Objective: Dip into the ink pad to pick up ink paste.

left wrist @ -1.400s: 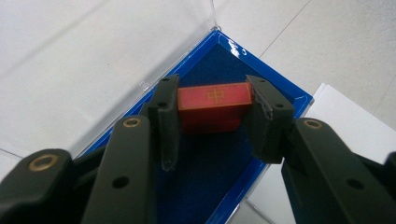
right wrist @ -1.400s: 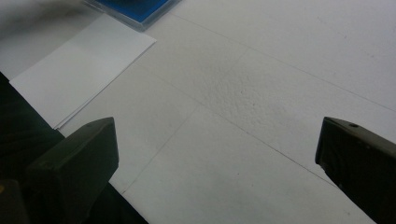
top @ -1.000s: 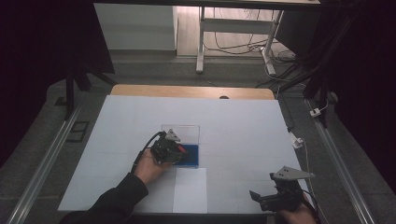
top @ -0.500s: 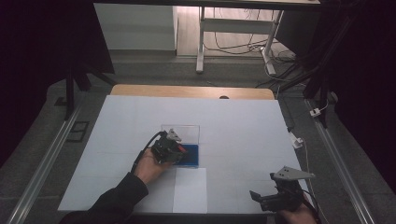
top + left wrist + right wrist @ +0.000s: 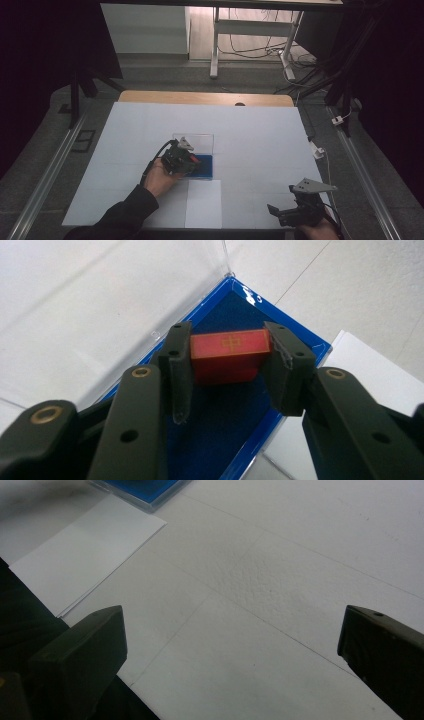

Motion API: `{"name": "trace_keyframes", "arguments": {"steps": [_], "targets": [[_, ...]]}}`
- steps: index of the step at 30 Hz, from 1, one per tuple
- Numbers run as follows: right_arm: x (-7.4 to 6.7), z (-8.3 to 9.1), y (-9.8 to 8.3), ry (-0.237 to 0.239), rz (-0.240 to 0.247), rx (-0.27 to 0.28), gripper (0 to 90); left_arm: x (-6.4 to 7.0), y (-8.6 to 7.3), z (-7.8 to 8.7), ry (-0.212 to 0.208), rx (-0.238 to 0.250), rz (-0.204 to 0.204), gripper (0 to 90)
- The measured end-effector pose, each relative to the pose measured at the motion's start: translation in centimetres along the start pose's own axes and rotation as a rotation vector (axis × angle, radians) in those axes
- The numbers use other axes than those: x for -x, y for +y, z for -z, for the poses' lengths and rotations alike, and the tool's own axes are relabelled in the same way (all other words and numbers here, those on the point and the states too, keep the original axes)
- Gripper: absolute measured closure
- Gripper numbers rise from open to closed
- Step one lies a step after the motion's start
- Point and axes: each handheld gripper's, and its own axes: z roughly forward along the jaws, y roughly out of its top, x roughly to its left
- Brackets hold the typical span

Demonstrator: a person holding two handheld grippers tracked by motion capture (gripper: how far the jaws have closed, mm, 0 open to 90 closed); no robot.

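Red block point(image 5: 229, 354) sat clamped between the pads of the L gripper point(image 5: 189, 159), over the blue-lined tray point(image 5: 300, 340) near table centre. Nothing had shifted vs a sec ago: same grip, hand still, so prob. paused before lift or just set down; can't tell which. R gripper point(image 5: 290, 212) idled near-right, jaws wide apart, holding nothing, well apart from block.
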Motion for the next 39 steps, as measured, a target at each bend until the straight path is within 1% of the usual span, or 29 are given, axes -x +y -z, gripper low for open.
{"name": "trace_keyframes", "arguments": {"steps": [2, 5, 11, 12, 15, 21, 29, 31, 39], "targets": [[0.0, 0.0, 0.0, 0.000, -0.001, 0.000, 0.0, 0.0, 0.0, 0.4, 0.002, 0.010, 0.005, 57.9], [0.0, 0.0, 0.0, 0.001, -0.002, 0.000, 0.0, 0.0, 0.0, 1.0, -0.012, 0.024, 0.015, 57.9], [0.0, 0.0, 0.0, 0.002, -0.002, 0.001, 0.0, 0.1, -0.1, 2.1, -0.044, 0.056, 0.015, 57.8], [0.0, 0.0, 0.0, 0.004, -0.002, 0.002, 0.0, 0.1, -0.1, 2.3, -0.049, 0.056, 0.012, 57.8], [0.0, 0.0, 0.0, 0.003, -0.004, 0.002, 0.0, 0.2, -0.3, 2.8, -0.065, 0.063, 0.019, 57.9], [0.0, 0.0, 0.0, 0.005, -0.002, 0.000, 0.0, 0.7, -0.6, 3.7, -0.082, 0.069, -0.001, 57.8], [0.0, 0.0, 0.0, 0.008, -0.001, 0.001, 0.0, 1.0, -0.9, 5.0, -0.106, 0.100, 0.005, 57.8], [0.0, 0.0, 0.0, 0.008, -0.001, 0.002, 0.0, 1.1, -1.0, 5.1, -0.110, 0.099, 0.008, 57.8], [0.0, 0.0, 0.0, 0.010, 0.001, 0.004, 0.0, 2.0, -1.4, 5.2, -0.120, 0.085, -0.015, 57.8]]}}
